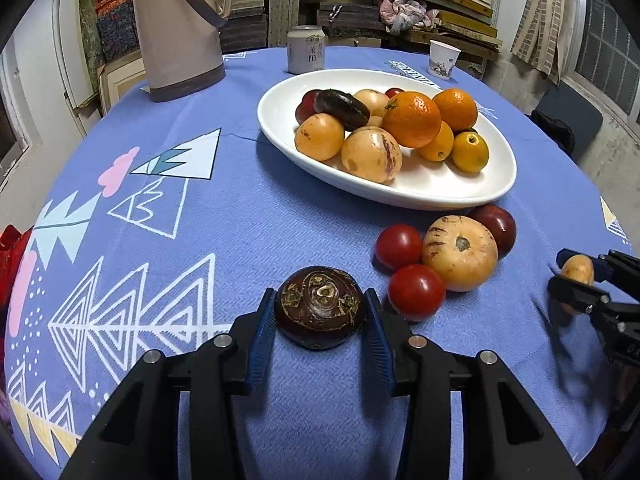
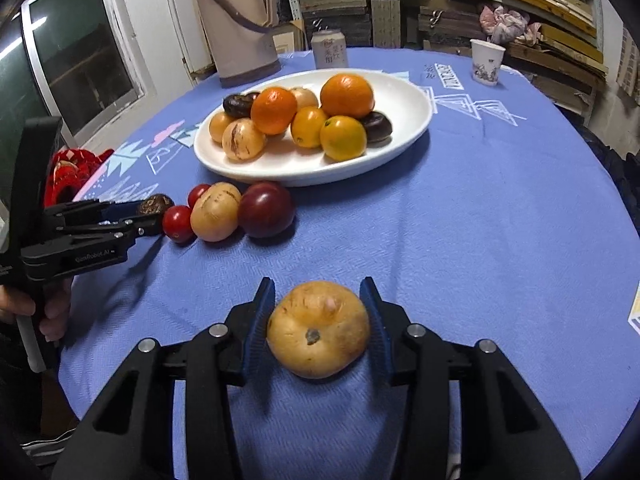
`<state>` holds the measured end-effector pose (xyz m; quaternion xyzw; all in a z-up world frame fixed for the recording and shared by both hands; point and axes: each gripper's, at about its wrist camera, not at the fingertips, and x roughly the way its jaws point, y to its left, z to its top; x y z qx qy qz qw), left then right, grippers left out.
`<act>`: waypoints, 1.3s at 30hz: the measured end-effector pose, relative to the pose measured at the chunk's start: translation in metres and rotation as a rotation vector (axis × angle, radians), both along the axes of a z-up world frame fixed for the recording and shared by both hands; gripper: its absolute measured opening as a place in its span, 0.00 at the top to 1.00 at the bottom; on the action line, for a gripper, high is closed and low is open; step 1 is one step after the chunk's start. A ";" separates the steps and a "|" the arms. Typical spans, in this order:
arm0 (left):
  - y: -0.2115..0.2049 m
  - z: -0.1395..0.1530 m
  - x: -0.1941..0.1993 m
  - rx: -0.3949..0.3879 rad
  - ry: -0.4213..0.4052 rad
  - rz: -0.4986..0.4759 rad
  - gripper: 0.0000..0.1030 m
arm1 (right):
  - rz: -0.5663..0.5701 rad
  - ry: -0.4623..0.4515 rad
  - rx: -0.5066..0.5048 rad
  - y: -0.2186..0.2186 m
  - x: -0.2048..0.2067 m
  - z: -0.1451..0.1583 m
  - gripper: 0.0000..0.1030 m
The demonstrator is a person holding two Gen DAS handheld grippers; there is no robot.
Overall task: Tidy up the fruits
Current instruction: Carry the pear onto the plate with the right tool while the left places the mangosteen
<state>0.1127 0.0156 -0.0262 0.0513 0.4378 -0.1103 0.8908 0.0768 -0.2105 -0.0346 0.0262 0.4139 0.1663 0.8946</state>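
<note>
Over blue cloth (image 2: pixel 480 220), yellow fruit's (image 2: pixel 318 330) stem-end faces camera.

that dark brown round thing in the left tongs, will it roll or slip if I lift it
The dark round fruit looks smooth and glossy, so it may slip. Its rounded shape probably rolls if dropped. The left tongs pinch only its sides.

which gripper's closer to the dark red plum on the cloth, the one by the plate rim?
Left. The left gripper sits just beyond the loose fruit cluster beside the plum; the right gripper is farther off, across open cloth.

Oranges (image 1: pixel 412 119) piled in white dish (image 1: pixel 280 120).
</note>
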 end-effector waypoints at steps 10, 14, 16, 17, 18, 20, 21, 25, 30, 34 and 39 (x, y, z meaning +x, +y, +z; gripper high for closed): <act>-0.004 0.038 -0.008 -0.007 -0.085 -0.026 0.58 | 0.018 -0.088 0.031 -0.003 -0.007 0.035 0.58; -0.009 0.050 -0.004 -0.007 -0.104 -0.033 0.57 | 0.036 -0.107 0.030 0.001 -0.002 0.047 0.58; -0.013 0.056 0.002 -0.009 -0.109 -0.039 0.57 | 0.050 -0.121 0.022 0.005 0.004 0.053 0.58; -0.015 0.059 0.005 -0.011 -0.112 -0.044 0.57 | 0.057 -0.128 0.020 0.007 0.007 0.057 0.58; -0.017 0.061 0.009 -0.014 -0.114 -0.048 0.57 | 0.062 -0.139 0.017 0.008 0.013 0.062 0.58; -0.020 0.066 0.020 -0.020 -0.118 -0.048 0.57 | 0.065 -0.153 0.012 0.011 0.024 0.071 0.58; -0.021 0.068 0.025 -0.021 -0.119 -0.048 0.57 | 0.066 -0.159 0.012 0.013 0.032 0.075 0.58; -0.029 0.073 0.053 -0.023 -0.114 -0.041 0.57 | 0.077 -0.165 0.006 0.021 0.063 0.086 0.58; -0.036 0.078 0.091 -0.037 -0.109 -0.025 0.57 | 0.081 -0.162 -0.019 0.032 0.103 0.095 0.58; -0.036 0.077 0.115 -0.083 -0.101 -0.016 0.57 | 0.088 -0.154 -0.038 0.044 0.136 0.096 0.58; -0.033 0.063 0.134 -0.115 -0.064 0.017 0.58 | 0.097 -0.128 -0.091 0.059 0.169 0.084 0.58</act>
